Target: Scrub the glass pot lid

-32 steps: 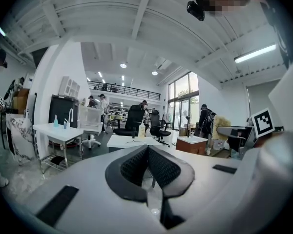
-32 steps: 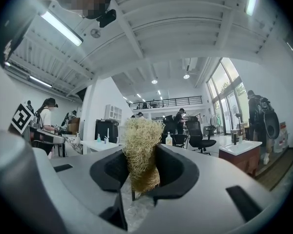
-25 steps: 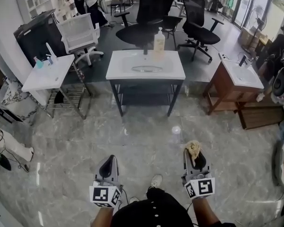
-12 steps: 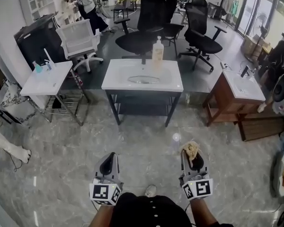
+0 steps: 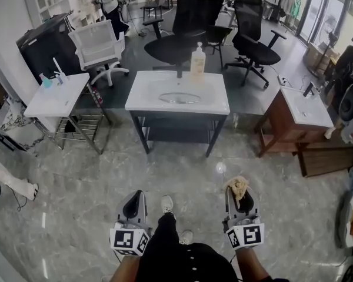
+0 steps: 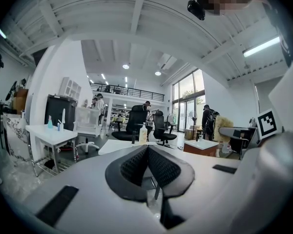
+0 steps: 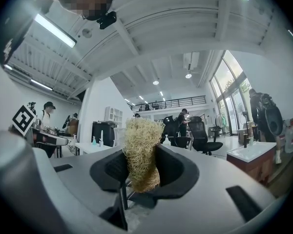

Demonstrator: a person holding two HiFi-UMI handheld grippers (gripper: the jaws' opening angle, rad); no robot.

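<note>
Approach stage, scrubbing not yet begun. Jaws of the left gripper (image 5: 138, 196) pressed fully together, nothing between them. Jaws of the right gripper (image 5: 242, 194) clamped on a straw-coloured fibre scrubber (image 5: 238, 184), tuft standing proud of the tips. Both held low over the marble floor (image 5: 88, 187), well apart from the white bench (image 5: 142, 103) with its sunken basin. No certain sighting of the glass pot lid; only an oval glint (image 5: 179, 98) in the basin at the bench's middle, possibly the lid, too small to tell. Pump bottle (image 5: 197, 56) upright at the middle of the bench's far edge. For a sound approach: close squarely on the near edge, scrubber pinched deep enough not to slip under pressure; open the left jaws only on arrival, to steady the lid by rim or knob; scrub with the projecting tuft, never the jaw tips, against the glass. Likely hazards: wet glass sliding in the basin, bottle knocked over in reaching.
</note>
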